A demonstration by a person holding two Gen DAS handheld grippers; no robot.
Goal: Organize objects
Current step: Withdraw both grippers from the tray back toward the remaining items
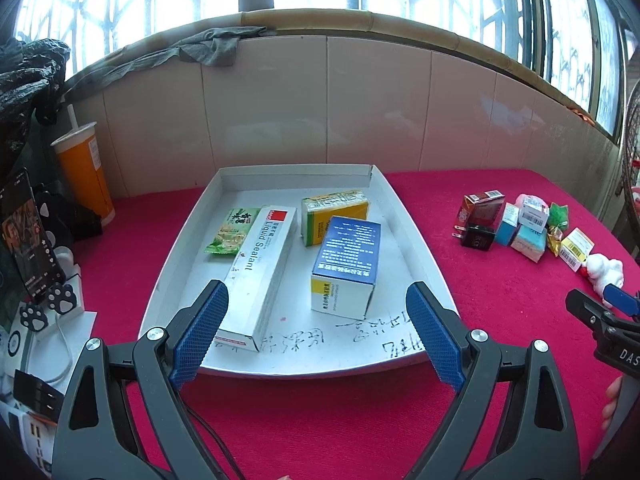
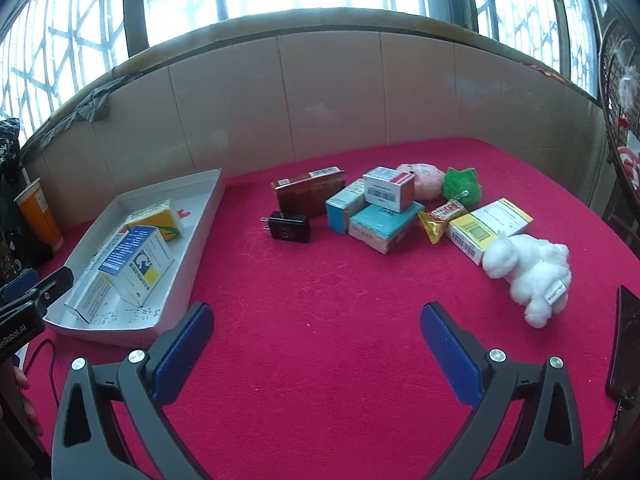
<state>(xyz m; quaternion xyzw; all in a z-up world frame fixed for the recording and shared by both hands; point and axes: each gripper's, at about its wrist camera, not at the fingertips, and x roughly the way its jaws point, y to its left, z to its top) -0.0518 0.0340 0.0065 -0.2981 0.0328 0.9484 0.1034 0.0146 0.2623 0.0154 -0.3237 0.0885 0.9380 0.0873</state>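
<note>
A white tray [image 1: 416,240] lies on the red cloth and holds a long Liquid Sealant box [image 1: 262,276], a blue and white box [image 1: 346,266], a yellow box [image 1: 334,214] and a green sachet [image 1: 230,232]. My left gripper [image 1: 316,314] hovers open over the tray's near edge, nothing between its fingers. To the right of the tray sits a cluster: a black charger [image 2: 289,226], a brown box [image 2: 310,192], teal boxes [image 2: 382,226], a yellow box [image 2: 490,226], a white plush [image 2: 528,270]. My right gripper [image 2: 316,330] stands open over bare cloth in front of that cluster.
An orange cup with a straw [image 1: 82,172] and a phone on a stand [image 1: 28,236] stand left of the tray. A dark phone [image 2: 626,344] lies at the table's right edge. A tiled wall backs the table. Pink and green plush toys [image 2: 460,184] lie behind the cluster.
</note>
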